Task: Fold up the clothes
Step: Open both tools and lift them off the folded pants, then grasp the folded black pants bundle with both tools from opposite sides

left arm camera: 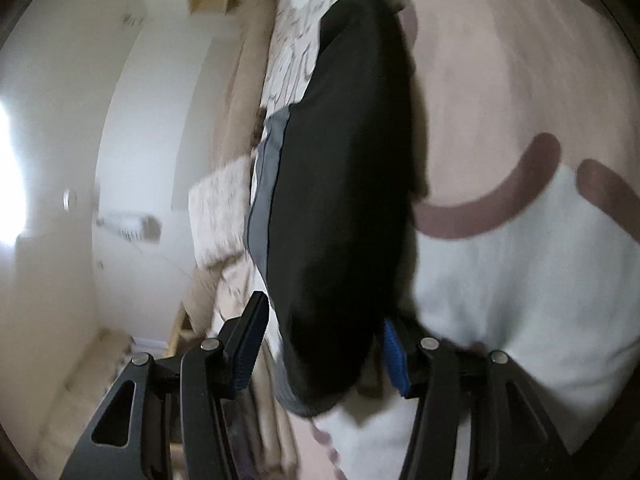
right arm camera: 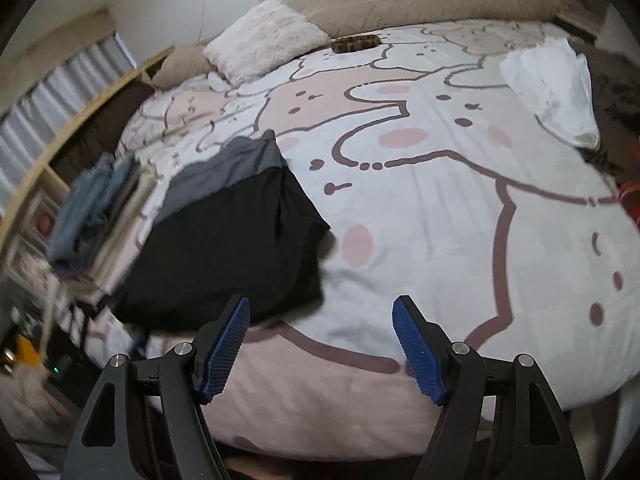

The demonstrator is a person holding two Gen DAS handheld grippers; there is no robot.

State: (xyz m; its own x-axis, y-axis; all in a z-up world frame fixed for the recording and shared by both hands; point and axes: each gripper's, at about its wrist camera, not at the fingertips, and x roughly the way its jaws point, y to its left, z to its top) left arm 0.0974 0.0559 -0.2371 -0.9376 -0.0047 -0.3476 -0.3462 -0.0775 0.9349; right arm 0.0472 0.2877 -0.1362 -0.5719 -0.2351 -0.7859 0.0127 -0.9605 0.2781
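Bed cover (right arm camera: 420, 208), white and pink with brown cartoon outlines, is filling most of both views and serving as landmark. Black garment (right arm camera: 228, 248) with a grey band (right arm camera: 224, 168) at its far end is lying folded and bunched on the cover's left part, near the left edge; fabric looking matte, a few creases, one corner sticking out to the right. White cloth (right arm camera: 556, 92) is lying crumpled at the cover's far right edge, well apart from the black garment. Fluffy pale pillow (right arm camera: 264, 38) is sitting at the cover's far left corner, a beige blanket roll (right arm camera: 420, 4) running along the far edge. Small dark patterned item (right arm camera: 356, 44) is resting at the far edge beside the pillow; too small to identify. Blurred stack of clothes (right arm camera: 100, 208) is sitting off the cover's left edge, just beside the garment.

Right gripper (right arm camera: 322, 344) is hovering over the cover's near edge, jaws wide apart, nothing between them. Left gripper (left arm camera: 320, 354) is sitting about half spread, the garment's (left arm camera: 344, 184) near end showing between the blue pads (left arm camera: 394, 354); pads not visibly pressing it.
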